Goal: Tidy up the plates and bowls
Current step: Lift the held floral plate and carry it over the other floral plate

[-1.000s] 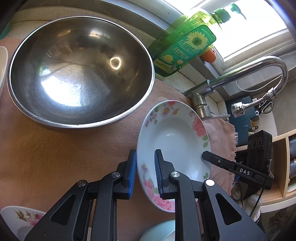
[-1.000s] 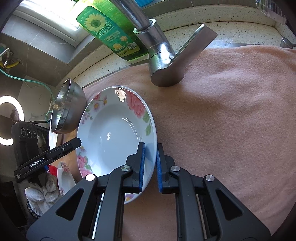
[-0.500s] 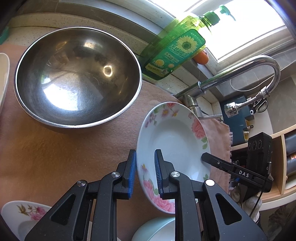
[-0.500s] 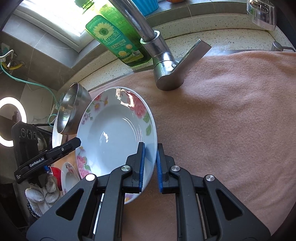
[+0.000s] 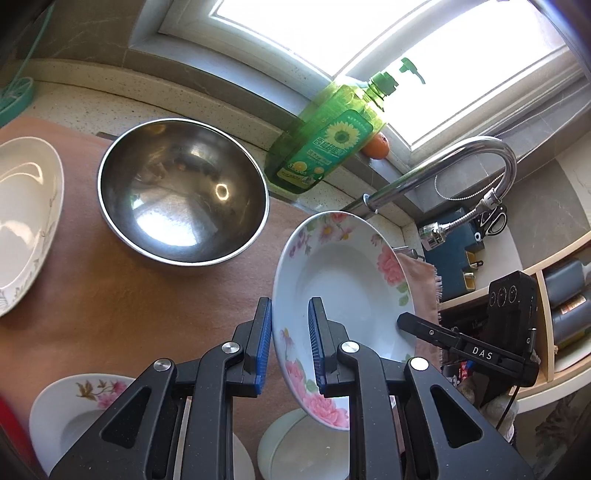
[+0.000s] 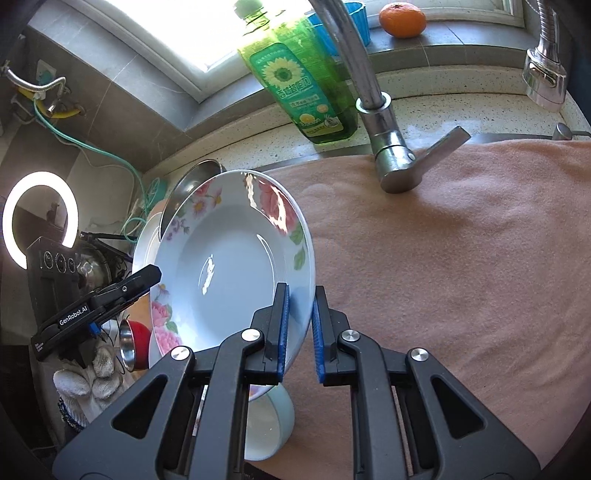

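Both grippers hold one floral plate (image 5: 343, 280), lifted and tilted above the pink cloth (image 5: 110, 314). My left gripper (image 5: 290, 343) is shut on its near rim. My right gripper (image 6: 299, 325) is shut on the opposite rim of the plate (image 6: 229, 266). A steel bowl (image 5: 181, 192) sits on the cloth at the back. A white plate (image 5: 26, 221) lies at the left edge. A small floral bowl (image 5: 81, 413) and a pale green bowl (image 5: 295, 450) sit near the front, below the lifted plate.
A chrome faucet (image 6: 384, 147) rises at the back, with a green soap bottle (image 6: 303, 85) and an orange (image 6: 402, 18) behind it on the sill. A ring light (image 6: 40, 218) and a red cup (image 6: 136, 343) stand at the left. Wooden shelves (image 5: 546, 306) are to the right.
Both grippers have raised the floral plate off the cloth and tilted it up. The steel bowl and faucet now look farther away, and the white plate at the left has come into view.
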### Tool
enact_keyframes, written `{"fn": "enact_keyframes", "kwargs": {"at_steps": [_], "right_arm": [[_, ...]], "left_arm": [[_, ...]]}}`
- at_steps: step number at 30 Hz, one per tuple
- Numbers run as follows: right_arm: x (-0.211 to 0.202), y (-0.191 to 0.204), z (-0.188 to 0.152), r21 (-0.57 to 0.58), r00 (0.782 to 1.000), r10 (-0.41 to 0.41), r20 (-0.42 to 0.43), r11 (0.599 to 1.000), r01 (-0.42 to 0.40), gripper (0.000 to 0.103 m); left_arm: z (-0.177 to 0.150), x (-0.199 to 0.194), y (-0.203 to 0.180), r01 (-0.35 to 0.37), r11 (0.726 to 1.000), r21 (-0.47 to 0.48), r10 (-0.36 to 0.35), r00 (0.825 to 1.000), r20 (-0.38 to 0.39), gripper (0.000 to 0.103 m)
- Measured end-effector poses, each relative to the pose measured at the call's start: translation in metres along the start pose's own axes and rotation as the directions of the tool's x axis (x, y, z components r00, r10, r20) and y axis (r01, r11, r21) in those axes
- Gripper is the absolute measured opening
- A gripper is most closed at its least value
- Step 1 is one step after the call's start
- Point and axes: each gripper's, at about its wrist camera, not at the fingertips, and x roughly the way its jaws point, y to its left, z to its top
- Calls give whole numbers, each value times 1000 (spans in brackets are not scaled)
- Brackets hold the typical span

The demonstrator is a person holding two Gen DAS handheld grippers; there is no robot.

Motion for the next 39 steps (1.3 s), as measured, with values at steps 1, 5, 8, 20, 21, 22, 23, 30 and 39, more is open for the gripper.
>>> {"fn": "enact_keyframes", "kwargs": {"at_steps": [1, 5, 8, 20, 21, 22, 23, 30, 39], "right_arm": [[0, 6, -2, -13, 1000, 4, -4, 1000, -4, 12], [4, 32, -8, -57, 999, 22, -23, 998, -24, 12], [9, 51, -13, -94, 998, 34, -43, 995, -38, 12], [42, 114, -46, -230, 986, 55, -160, 969, -91, 12], [45, 118, -48, -240, 984, 51, -171, 966, -91, 12], [49, 121, -50, -250, 982, 49, -183, 964, -94, 13], [53, 123, -52, -258, 980, 47, -195, 961, -97, 13], [75, 140, -72, -316, 963, 26, -270, 942, -114, 13], [93, 151, -86, -360, 948, -12, -317, 926, -109, 14]], "left_arm": [[-1, -6, 2, -1, 1000, -4, 1, 1000, 9, 17], [-8, -31, 13, -9, 999, -31, 10, 999, 40, 17], [-15, -49, 21, -21, 998, -52, 25, 997, 68, 17], [-61, -110, 70, -70, 984, -166, 93, 987, 133, 17], [-66, -113, 73, -76, 982, -174, 100, 986, 136, 17], [-71, -116, 76, -80, 980, -182, 106, 985, 137, 17], [-76, -118, 79, -83, 978, -191, 110, 984, 138, 17], [-111, -134, 101, -86, 960, -265, 127, 982, 140, 17], [-139, -144, 118, -104, 941, -322, 154, 979, 132, 17]]}}
